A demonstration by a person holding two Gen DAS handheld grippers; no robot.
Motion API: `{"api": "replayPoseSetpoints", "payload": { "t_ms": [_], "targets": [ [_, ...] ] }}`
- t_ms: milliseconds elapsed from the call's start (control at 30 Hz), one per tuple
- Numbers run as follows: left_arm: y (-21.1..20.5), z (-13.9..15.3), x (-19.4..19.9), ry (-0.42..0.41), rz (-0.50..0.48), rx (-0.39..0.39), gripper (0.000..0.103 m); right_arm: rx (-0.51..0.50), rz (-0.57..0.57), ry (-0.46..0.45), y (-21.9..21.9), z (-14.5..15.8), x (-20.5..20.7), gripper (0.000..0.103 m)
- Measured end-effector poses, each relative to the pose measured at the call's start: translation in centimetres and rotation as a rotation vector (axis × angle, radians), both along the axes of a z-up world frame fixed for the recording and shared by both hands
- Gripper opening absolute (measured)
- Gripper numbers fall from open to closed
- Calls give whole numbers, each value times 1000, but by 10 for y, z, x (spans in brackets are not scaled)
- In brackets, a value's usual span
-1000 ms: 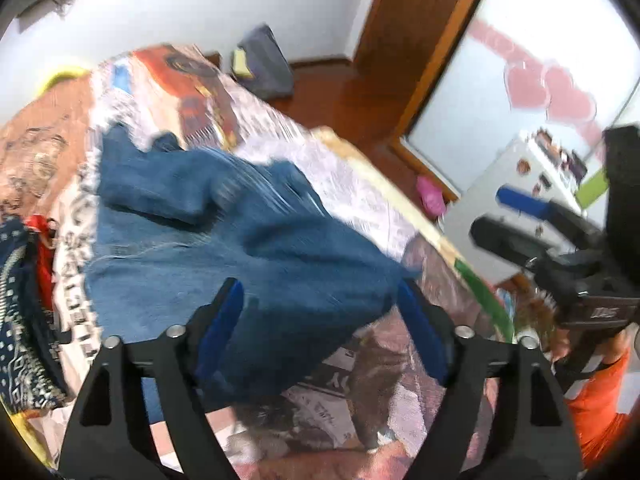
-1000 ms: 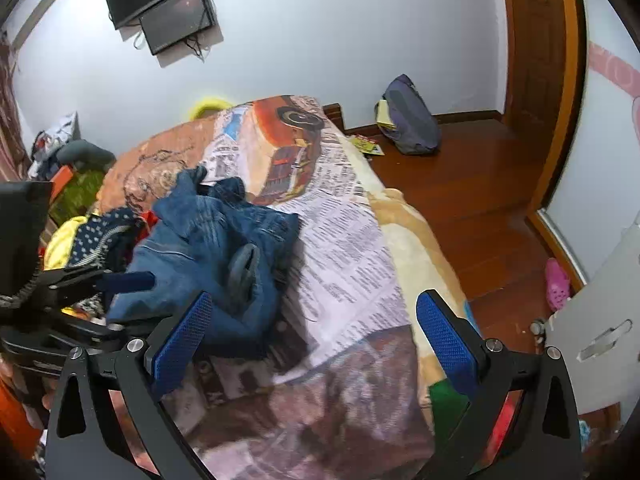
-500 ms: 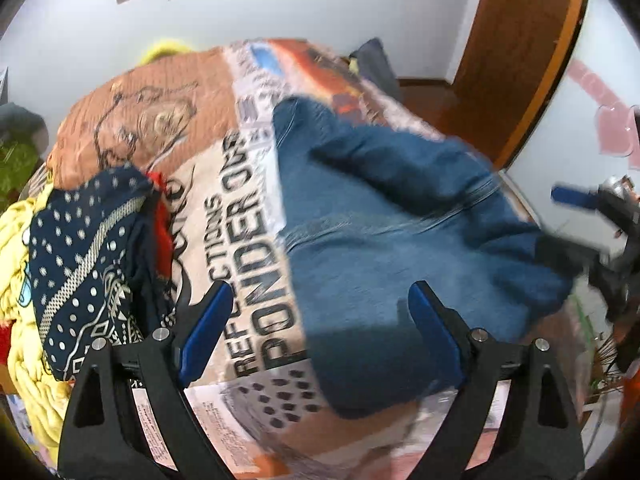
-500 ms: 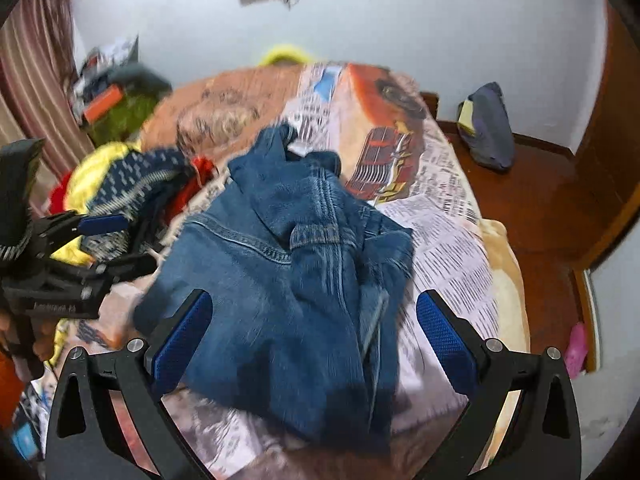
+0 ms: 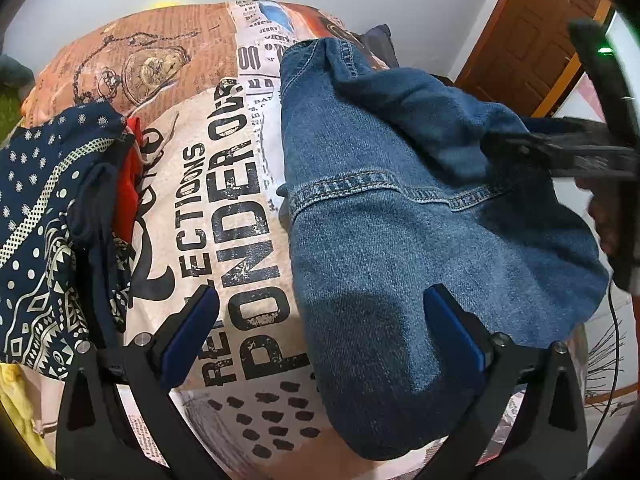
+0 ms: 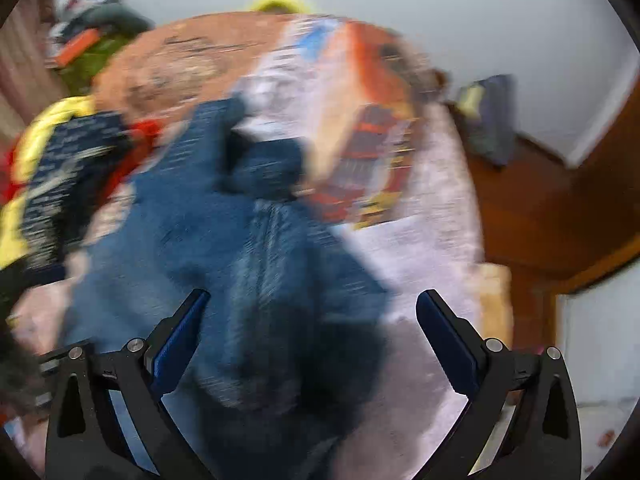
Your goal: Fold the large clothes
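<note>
A blue denim jacket point(image 5: 400, 240) lies spread on the printed bedspread point(image 5: 224, 184), collar end far, one sleeve folded across its upper right. My left gripper point(image 5: 322, 336) hangs over its near left edge. Its jaws are opening wide; denim lies below the right finger and nothing is pressed. In the left wrist view my right gripper point(image 5: 508, 134) reaches in from the right above the folded sleeve. The right wrist view is blurred by motion: my right gripper point(image 6: 314, 340) stands open above the jacket point(image 6: 260, 248), gripping nothing.
A heap of clothes lies left of the jacket: a navy patterned cloth point(image 5: 36, 220), a red piece point(image 5: 128, 184) and yellow fabric point(image 6: 52, 120). The bed's right edge drops to a wooden floor point(image 6: 540, 208) with a backpack point(image 6: 488, 120). A wooden door point(image 5: 532, 40) stands beyond.
Both grippers have swung left and come lower over the jacket. The left jaws stand wider apart. The jacket now lies flatter, and the right wrist view has blurred.
</note>
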State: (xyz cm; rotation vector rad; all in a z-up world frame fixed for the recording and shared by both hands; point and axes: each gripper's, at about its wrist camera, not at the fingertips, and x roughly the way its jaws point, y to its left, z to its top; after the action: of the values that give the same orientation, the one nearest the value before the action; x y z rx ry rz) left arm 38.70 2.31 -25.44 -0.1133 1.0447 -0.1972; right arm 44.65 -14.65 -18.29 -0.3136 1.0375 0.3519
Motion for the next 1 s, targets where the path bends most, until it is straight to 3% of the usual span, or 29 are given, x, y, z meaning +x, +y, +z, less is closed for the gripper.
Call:
{"api": "replayPoseSetpoints", "payload": {
  "t_ms": [133, 300, 467, 533, 700, 867, 1000],
  "targets": [
    [-1, -1, -2, -3, 0, 6, 103, -80, -102, -6, -27, -15, 9, 99],
    [-3, -1, -3, -9, 8, 16, 103, 75, -151, 15, -57, 4, -17, 99],
    [-5, -1, -4, -5, 24, 22, 103, 200, -60, -18, -52, 31, -60, 101],
    [-5, -1, -6, -6, 28, 27, 103, 201, -22, -12, -45, 25, -69, 101],
    [-5, 1, -16, -4, 22, 19, 103, 75, 20, 26, -44, -17, -90, 101],
    [1, 1, -31, -6, 4, -18, 103, 270, -98, 129, -85, -31, -100, 101],
    [11, 3, -43, 0, -6, -50, 103, 318, -138, 145, -97, -32, -111, 101]
  ]
}}
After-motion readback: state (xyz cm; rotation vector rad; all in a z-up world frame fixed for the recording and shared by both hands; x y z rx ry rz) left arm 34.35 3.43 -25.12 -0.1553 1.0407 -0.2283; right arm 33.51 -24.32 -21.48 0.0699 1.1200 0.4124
